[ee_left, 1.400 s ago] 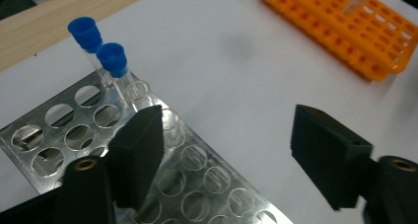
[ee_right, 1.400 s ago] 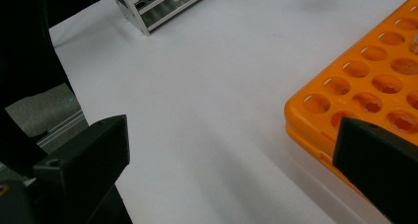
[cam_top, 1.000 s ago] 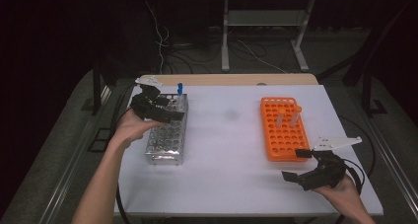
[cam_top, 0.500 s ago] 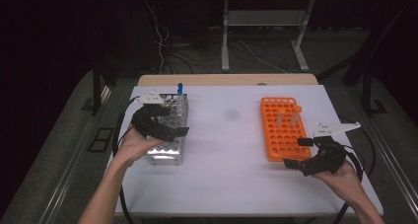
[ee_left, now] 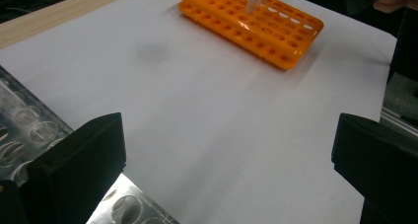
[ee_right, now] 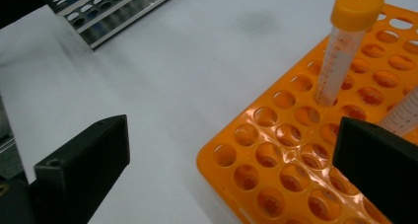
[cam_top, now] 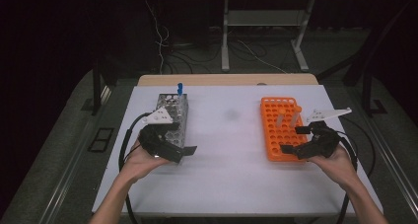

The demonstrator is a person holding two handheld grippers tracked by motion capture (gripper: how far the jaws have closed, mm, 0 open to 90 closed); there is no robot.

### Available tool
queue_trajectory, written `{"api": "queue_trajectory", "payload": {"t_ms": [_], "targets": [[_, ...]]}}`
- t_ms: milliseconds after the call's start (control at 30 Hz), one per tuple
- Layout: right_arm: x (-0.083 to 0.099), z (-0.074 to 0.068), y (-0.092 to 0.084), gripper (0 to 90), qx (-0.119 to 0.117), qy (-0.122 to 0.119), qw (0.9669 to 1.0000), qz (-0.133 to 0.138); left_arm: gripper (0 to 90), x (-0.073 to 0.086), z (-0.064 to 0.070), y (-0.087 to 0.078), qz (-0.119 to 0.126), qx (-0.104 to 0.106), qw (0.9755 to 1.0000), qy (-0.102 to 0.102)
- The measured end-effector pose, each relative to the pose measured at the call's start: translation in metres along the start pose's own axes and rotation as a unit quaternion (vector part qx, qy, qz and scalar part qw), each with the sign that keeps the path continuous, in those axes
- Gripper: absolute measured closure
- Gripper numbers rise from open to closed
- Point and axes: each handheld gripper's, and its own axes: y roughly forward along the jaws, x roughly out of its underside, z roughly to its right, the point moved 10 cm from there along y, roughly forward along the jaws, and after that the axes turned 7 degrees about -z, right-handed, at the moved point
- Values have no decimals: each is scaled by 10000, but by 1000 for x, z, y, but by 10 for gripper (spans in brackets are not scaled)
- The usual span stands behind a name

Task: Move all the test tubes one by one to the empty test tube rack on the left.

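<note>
Orange-capped tube (ee_right: 345,46) stands upright in the orange rack (cam_top: 276,130), in a hole near the rack's 12 o'clock end. A second clear tube (ee_right: 401,116) sits in a hole just beside it, partly hidden behind your right jaw in the right gripper view. From the high view the rack is at the table's (cam_top: 231,150) 3 o'clock; the metal rack (cam_top: 178,116) is at 9 o'clock with one blue-capped tube (cam_top: 180,89) at its far end.

Right gripper (cam_top: 296,140) is released: jaws wide apart, nothing between them, hovering over the rack's 5 o'clock corner. The capped tube lies at roughly 1 o'clock from the jaws, apart from both.

Left gripper (cam_top: 190,149) is also released and empty. Its jaws have just been opening and now stand wide, poised at the metal rack's near end, pointing toward 3 o'clock across the bare table.

My read: you're in the approach for the next tube pick from the orange rack, likely for transfer to the metal one.

Next move calls for:
- advancing the right gripper toward 12 o'clock until the jaws straddle the tube below the cap
- keeping clear of the neighbouring tube
- closing, then lifting straight up so the rack doesn't tip.
</note>
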Motion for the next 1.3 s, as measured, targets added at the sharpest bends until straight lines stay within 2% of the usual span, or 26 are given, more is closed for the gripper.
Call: {"api": "queue_trajectory", "payload": {"t_ms": [267, 300, 400, 467, 567, 933, 1300], "targets": [[-5, 17, 13, 10, 239, 151, 9996, -30, 0, 7, 18, 8, -27, 102, 9998, 160], [-5, 19, 15, 66, 263, 165, 9995, -52, 0, 8, 20, 9, -31, 116, 9998, 172], [-7, 26, 21, 78, 394, 202, 9990, -71, 0, 11, 25, 11, -51, 169, 9996, 205], [-8, 31, 25, 158, 510, 210, 9984, -73, 0, 13, 26, 13, -77, 181, 9996, 227], [-9, 35, 31, 176, 607, 242, 9978, -83, 0, 15, 29, 15, -86, 217, 9994, 244], [-15, 51, 51, 428, 919, 428, 9949, 7, 0, 20, 36, 18, -98, 297, 9991, 282], [-18, 64, 63, 695, 1433, 512, 9883, 57, 0, 22, 37, 18, -111, 296, 9990, 313]]}}
